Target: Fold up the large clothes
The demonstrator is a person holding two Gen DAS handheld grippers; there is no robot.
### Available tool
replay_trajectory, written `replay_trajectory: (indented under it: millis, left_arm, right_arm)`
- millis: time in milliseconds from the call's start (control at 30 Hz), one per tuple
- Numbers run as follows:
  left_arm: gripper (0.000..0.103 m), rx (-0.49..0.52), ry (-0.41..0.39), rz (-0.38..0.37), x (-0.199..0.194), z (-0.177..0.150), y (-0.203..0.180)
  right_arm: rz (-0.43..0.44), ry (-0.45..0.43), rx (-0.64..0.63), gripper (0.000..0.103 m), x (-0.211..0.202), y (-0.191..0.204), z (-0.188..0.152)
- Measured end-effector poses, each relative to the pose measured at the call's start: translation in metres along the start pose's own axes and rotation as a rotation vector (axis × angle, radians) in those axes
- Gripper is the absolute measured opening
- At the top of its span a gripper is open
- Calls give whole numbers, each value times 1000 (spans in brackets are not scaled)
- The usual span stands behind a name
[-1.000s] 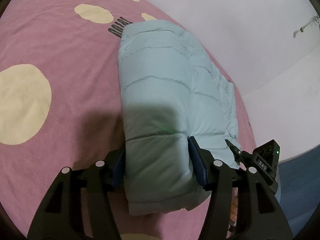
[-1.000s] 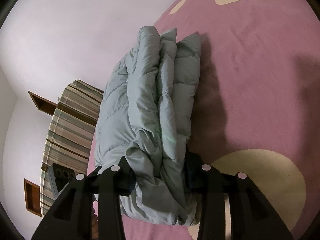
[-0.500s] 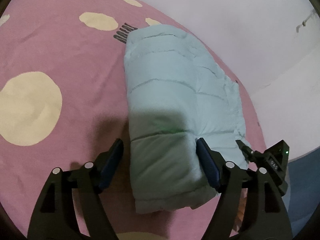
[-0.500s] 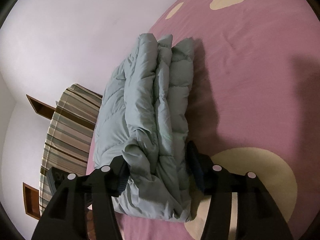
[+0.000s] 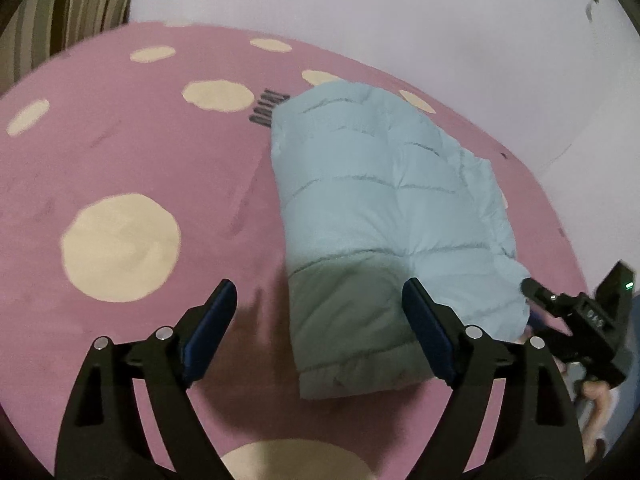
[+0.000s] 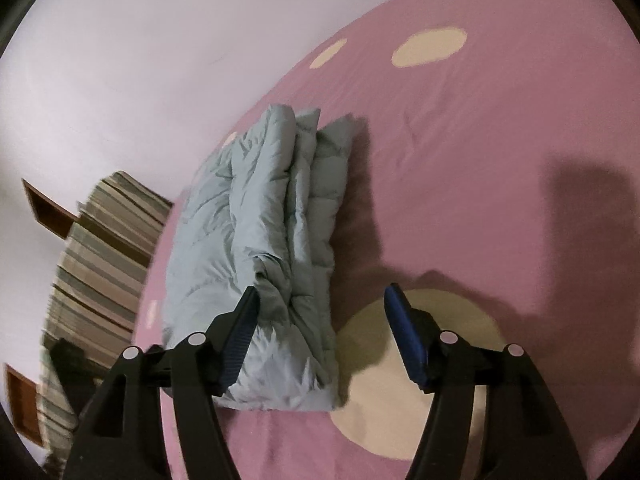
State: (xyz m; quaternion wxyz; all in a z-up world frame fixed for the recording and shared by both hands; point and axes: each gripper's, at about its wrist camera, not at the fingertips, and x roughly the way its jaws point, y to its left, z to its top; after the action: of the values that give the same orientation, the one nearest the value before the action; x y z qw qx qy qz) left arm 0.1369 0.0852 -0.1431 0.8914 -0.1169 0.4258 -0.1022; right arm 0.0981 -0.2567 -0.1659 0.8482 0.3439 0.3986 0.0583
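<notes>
Pink spotted rug (image 5: 168,168), one folded jacket (image 5: 384,216)

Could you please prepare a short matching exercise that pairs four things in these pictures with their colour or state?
Column one:
1. puffer jacket
2. bed cover
3. left claw
4. curtain

Column two:
A. striped in brown and grey
B. open, pads clear of the fabric
C. pale blue, folded into a bundle
D. pink with cream spots

Pairs: 1-C, 2-D, 3-B, 4-A. The left claw has just been opening; the jacket's near end lies between its pads but is not pressed.
</notes>
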Motion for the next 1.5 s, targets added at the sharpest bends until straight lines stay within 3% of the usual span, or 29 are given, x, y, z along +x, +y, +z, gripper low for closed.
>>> replay_trajectory:
  millis: [133,267,700,1500]
  left_arm:
    - [88,22,-46,54,-19,-2,-9]
    - [90,39,-79,94,-36,-4,-19]
    - [95,89,-166,194,-80,-8,-47]
    - [95,115,-181,183,-98,-25,-63]
  right_arm:
    - [-131,-55,-100,65,-22,18,-2]
    - [-223,-113,-193,74,-44,41,-9]
    - [-284,-157,-381,80,-60,95,-41]
    - [-297,-188,-462,80,-76,120,-59]
